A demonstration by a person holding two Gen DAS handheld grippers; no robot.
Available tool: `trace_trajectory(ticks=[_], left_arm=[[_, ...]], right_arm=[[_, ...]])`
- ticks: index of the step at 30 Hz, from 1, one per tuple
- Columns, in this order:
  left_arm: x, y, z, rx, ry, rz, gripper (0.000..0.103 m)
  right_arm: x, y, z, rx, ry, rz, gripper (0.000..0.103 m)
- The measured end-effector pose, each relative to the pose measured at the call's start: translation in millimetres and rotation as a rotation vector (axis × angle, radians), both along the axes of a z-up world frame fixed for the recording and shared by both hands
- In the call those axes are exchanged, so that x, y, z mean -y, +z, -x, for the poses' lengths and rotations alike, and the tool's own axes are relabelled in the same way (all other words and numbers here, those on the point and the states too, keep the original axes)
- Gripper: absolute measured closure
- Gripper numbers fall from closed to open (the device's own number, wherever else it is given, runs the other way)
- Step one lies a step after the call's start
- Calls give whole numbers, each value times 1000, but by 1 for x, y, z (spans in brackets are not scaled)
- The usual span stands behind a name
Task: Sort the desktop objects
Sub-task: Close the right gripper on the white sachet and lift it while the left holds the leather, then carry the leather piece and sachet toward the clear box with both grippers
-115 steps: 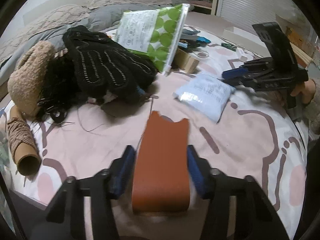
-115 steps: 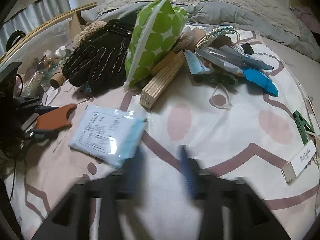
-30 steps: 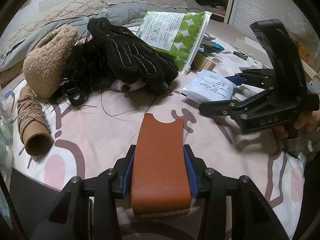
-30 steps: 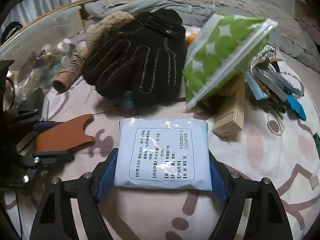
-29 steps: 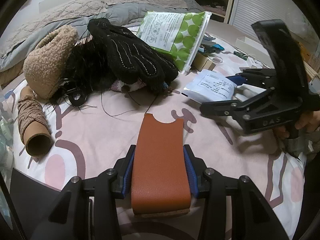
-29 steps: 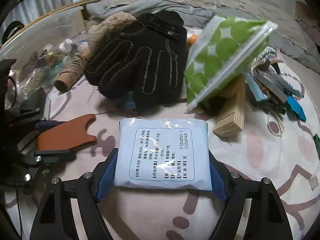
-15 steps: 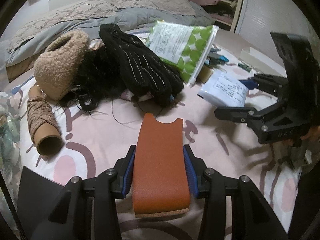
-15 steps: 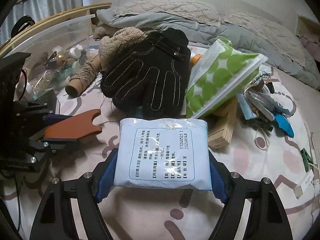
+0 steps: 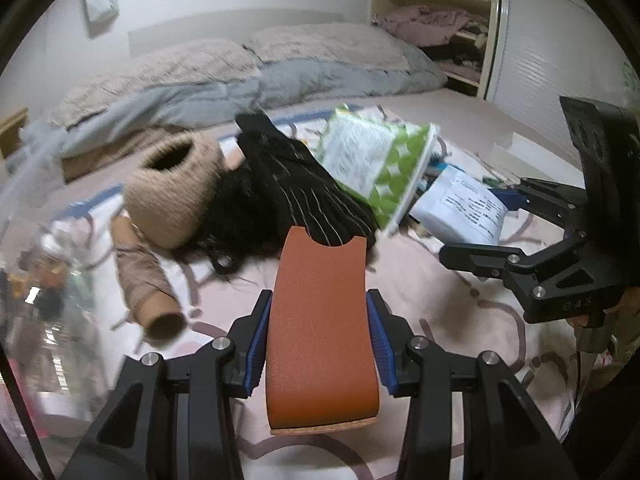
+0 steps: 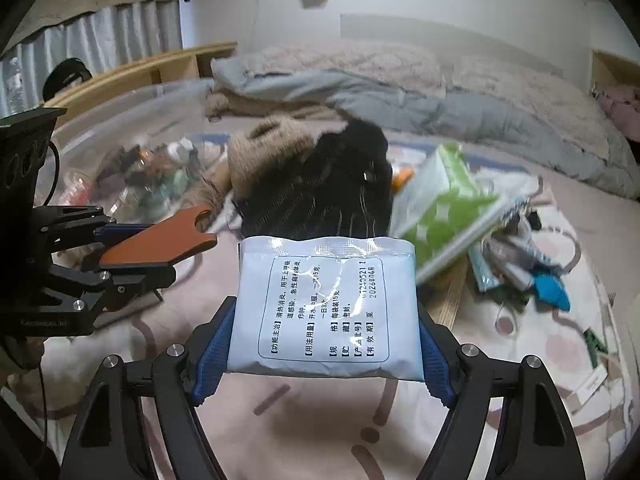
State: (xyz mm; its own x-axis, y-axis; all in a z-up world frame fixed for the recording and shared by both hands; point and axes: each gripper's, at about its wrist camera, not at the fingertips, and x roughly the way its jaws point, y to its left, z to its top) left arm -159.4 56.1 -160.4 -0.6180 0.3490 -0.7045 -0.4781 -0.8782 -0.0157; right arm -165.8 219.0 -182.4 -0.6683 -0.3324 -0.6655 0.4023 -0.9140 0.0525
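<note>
Gripping a flat orange-brown leather piece (image 9: 323, 332) with a notched far end, the left tongs (image 9: 320, 344) are clenched on its two long edges and hold it clear above the patterned pink bedspread (image 9: 440, 300). The right tongs (image 10: 322, 350) grasp a pale blue sachet (image 10: 326, 308) printed with black text — the blue pads (image 10: 212, 344) press on both of its sides, and it too is lifted off the bed. Behind both lies a heap on the bedspread: a black stitched glove (image 9: 304, 192), a tan fleecy item (image 9: 172, 192), a green-and-white spotted pouch (image 9: 376, 160), and a cardboard tube wound with brown twine (image 9: 144, 280). A clear plastic bin (image 10: 120, 168) of small clutter sits at the left — its contents are too blurred to tell. A wooden block (image 10: 454, 296) lies beside the pouch.
</note>
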Motion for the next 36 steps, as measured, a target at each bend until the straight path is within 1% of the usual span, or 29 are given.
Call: trace_trajectory(ticks=[13,18,22,25,28,31,36], left_arm=[[35,72,-24,-155,129,24,58],[43,100,-36,-227,167,32,58],[51,122,-42,-259,212,5,58],[57,139,-49,-293,248,2,58],[65,156,-57,-329,285,13,58],[75,168,-64,-344,319,21,58],[96,194,-67,-376,395,31,58]], right_arm=[[8,64,-5,-114,-10,81,22],[13,87,-4,-131,-10,103,22],[15,112,-5,-153,-23,114,22],[19,130,-6,-164,-17,126,22],[26,148,-6,-150,3,134,22],[30,162,-6,-155,7,149,22],[46,186,-6,-193,19,163,22]])
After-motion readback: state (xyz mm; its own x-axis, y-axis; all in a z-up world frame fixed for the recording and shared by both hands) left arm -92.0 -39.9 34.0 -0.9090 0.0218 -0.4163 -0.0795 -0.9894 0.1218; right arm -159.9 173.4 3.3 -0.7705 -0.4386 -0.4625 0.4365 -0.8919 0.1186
